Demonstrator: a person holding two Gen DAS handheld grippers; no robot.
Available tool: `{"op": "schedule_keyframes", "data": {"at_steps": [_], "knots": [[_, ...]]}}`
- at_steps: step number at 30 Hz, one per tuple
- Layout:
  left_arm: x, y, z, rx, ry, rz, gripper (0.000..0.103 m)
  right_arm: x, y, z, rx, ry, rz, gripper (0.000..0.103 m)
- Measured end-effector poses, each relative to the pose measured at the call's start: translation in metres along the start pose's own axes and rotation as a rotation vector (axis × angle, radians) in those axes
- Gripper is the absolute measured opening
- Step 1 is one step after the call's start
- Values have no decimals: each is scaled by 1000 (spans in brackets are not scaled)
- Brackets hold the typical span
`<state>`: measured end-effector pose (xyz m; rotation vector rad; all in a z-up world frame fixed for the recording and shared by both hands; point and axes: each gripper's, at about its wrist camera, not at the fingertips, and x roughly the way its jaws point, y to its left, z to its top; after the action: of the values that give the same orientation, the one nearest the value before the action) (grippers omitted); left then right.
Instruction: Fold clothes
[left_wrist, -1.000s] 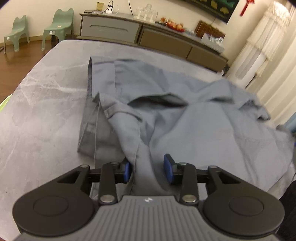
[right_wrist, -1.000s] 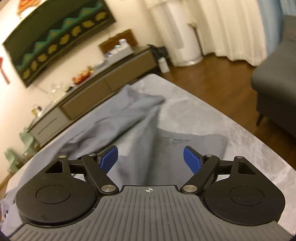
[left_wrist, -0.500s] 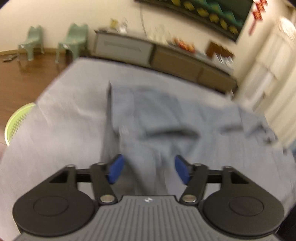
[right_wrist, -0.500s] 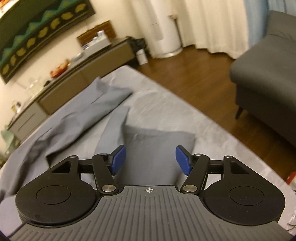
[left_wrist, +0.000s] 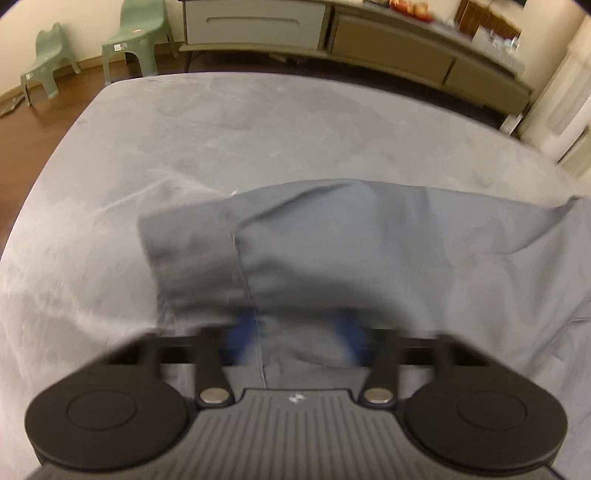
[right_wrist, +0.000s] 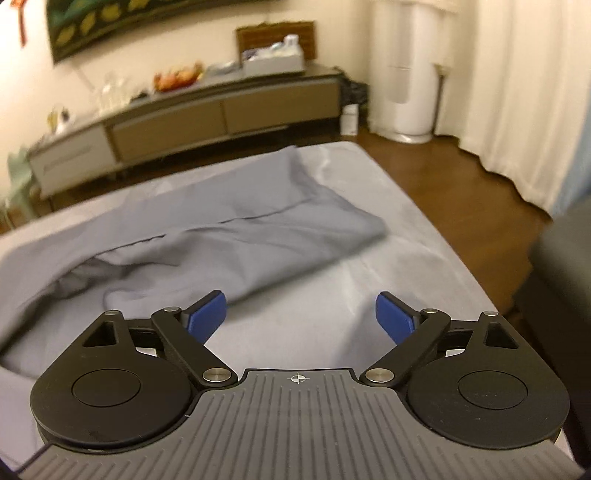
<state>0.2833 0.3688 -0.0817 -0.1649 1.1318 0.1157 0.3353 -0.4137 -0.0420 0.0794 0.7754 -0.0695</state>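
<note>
A grey-blue garment (left_wrist: 369, 251) lies on the grey marbled table (left_wrist: 221, 140). In the left wrist view its folded edge runs across the middle and cloth passes between the blurred blue pads. My left gripper (left_wrist: 299, 332) is open, low over the cloth. In the right wrist view the garment (right_wrist: 236, 236) lies rumpled to the left and ahead, one end reaching toward the table's far right. My right gripper (right_wrist: 300, 314) is wide open and empty, above bare table just right of the cloth.
A long low sideboard (right_wrist: 207, 118) stands beyond the table's far edge. Two green child chairs (left_wrist: 88, 55) stand far left on the wood floor. A white tower appliance (right_wrist: 402, 70) and curtains are far right. A dark sofa (right_wrist: 561, 266) is beside the table's right edge.
My left gripper has let go and opened, and swung toward the garment's left folded edge. My right gripper has opened wider and moved off the cloth to its right.
</note>
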Motion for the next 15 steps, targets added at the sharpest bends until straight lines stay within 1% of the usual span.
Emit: {"op": "schedule_keyframes", "data": {"at_steps": [1, 3, 5, 7, 8, 9, 10, 11, 12, 13, 14, 15], "knots": [[4, -2, 5, 3, -7, 13, 1, 13, 5, 9, -5, 11, -5, 91], [8, -2, 20, -12, -52, 83, 1, 37, 10, 24, 7, 30, -18, 91], [10, 17, 40, -130, -102, 148, 1, 61, 14, 38, 25, 52, -33, 91], [10, 37, 57, -267, -144, 141, 1, 85, 17, 47, 35, 83, -50, 91], [10, 40, 62, -293, -157, 160, 1, 97, 19, 50, 37, 101, -57, 91], [12, 39, 66, -290, -162, 201, 1, 108, 21, 53, 36, 117, -64, 91], [14, 37, 69, -277, -163, 225, 1, 111, 24, 53, 16, 122, -70, 90], [17, 35, 71, -263, -162, 239, 1, 114, 26, 52, -4, 128, -76, 81], [19, 34, 73, -249, -162, 253, 1, 117, 29, 52, -24, 133, -81, 67], [21, 34, 77, -246, -167, 258, 1, 121, 32, 52, -44, 139, -87, 63], [22, 36, 82, -249, -175, 258, 1, 124, 34, 51, -64, 144, -93, 55], [20, 37, 89, -253, -198, 278, 1, 127, 37, 51, -84, 149, -99, 45]]}}
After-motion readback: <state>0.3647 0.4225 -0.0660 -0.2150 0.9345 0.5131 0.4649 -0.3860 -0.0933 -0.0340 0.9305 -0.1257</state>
